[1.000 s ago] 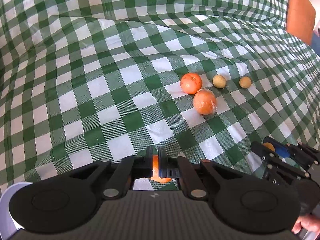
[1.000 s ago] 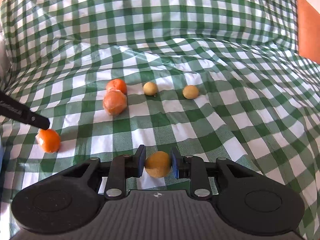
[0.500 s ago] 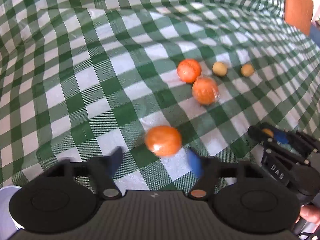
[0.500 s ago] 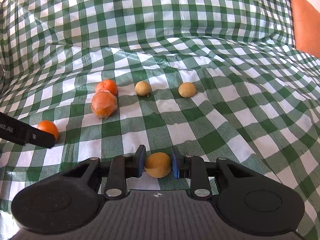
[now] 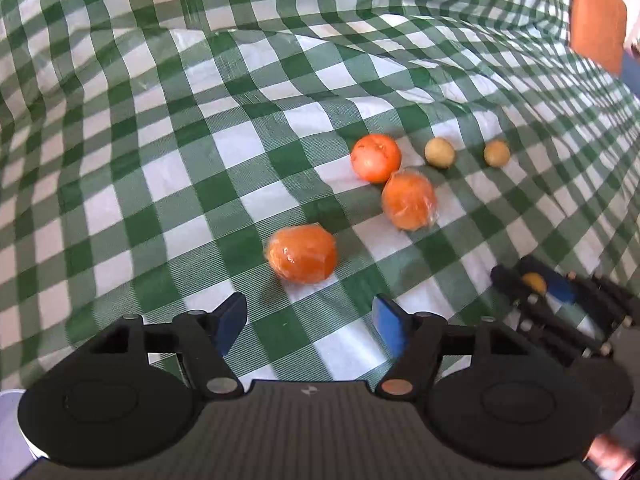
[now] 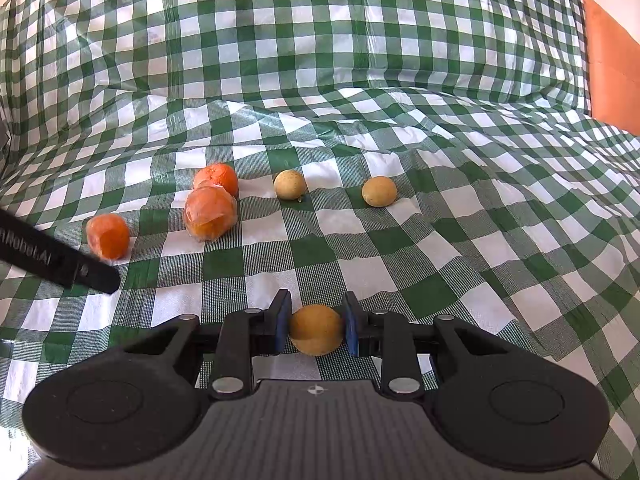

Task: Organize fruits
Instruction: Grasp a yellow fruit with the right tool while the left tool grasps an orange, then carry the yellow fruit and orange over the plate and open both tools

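Left gripper lets go of an orange; right gripper carries a small yellow fruit.

The left gripper [image 5: 308, 322] has just been opening its blue-padded jaws, which now stand wide with nothing between them; the plastic-wrapped orange fruit [image 5: 302, 253] lies free on the green-and-white checked tablecloth [image 5: 160, 152] just ahead of the pads. Farther out sit a second wrapped orange [image 5: 408, 200] and a bare orange [image 5: 376, 157], touching each other, away from the cloth's edges. The right gripper [image 6: 316, 328] is clamped on a round yellow-tan fruit [image 6: 316, 329]. Beyond it two matching yellow fruits [image 6: 289, 184] [image 6: 379, 191] sit apart in a row. I'd set this one down gently in line with them, releasing only once it rests, since it may roll.
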